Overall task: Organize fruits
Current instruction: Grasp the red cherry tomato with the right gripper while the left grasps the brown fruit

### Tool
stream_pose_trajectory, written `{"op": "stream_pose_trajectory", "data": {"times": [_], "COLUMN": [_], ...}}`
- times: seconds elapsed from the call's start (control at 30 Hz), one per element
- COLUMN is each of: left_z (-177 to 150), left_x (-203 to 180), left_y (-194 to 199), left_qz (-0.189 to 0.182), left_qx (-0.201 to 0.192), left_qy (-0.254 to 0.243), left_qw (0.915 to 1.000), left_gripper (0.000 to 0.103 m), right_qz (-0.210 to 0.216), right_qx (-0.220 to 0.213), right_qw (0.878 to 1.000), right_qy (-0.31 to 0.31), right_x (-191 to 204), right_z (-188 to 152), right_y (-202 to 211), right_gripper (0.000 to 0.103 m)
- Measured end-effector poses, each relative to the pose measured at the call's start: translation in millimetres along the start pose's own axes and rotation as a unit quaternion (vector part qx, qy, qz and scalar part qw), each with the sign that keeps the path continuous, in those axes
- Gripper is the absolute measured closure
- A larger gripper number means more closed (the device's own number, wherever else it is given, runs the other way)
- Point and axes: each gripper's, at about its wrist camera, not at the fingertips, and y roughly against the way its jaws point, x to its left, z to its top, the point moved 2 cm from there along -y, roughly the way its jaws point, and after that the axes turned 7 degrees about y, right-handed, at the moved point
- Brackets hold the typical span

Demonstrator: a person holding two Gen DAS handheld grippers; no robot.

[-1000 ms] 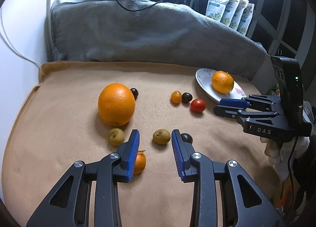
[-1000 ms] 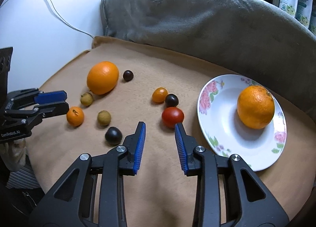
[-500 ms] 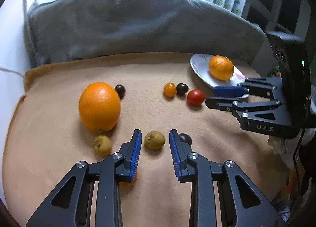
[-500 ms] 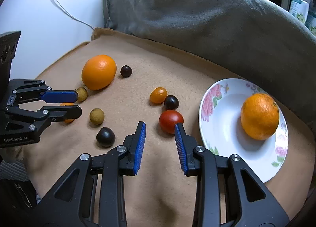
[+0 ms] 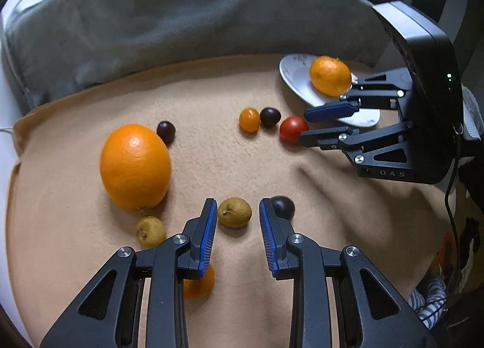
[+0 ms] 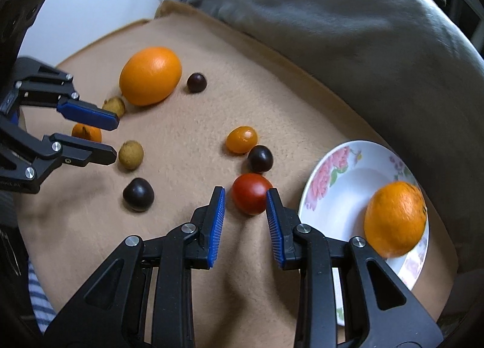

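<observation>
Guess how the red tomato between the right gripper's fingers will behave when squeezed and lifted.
The red tomato is round with glossy skin, so it may slip or squirt forward from the right gripper if pinched off-centre. It probably bruises under a hard squeeze. It sits on soft tan cloth, which likely damps rolling if nudged.

The right gripper (image 6: 245, 207) is open around a red tomato (image 6: 251, 193) on the tan blanket (image 6: 187, 124). An orange (image 6: 394, 219) sits on the flowered plate (image 6: 338, 184) near the blanket's right edge.
</observation>
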Motion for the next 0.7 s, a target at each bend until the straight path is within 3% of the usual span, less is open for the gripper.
{"op": "stream_pose_trajectory", "data": {"times": [0.7], "left_z": [6], "left_x": [1], "left_y": [-24], "left_qz": [0.0], "left_qx": [0.05], "left_qy": [-0.025], "left_qw": [0.9984], "left_gripper": [0.076], "right_qz": [-0.013], "right_qx": [0.036], "right_qw": [0.998], "right_qy": [0.047], "right_x": [-5], "right_z": [11], "right_y": [-16], "right_gripper": [0.074]}}
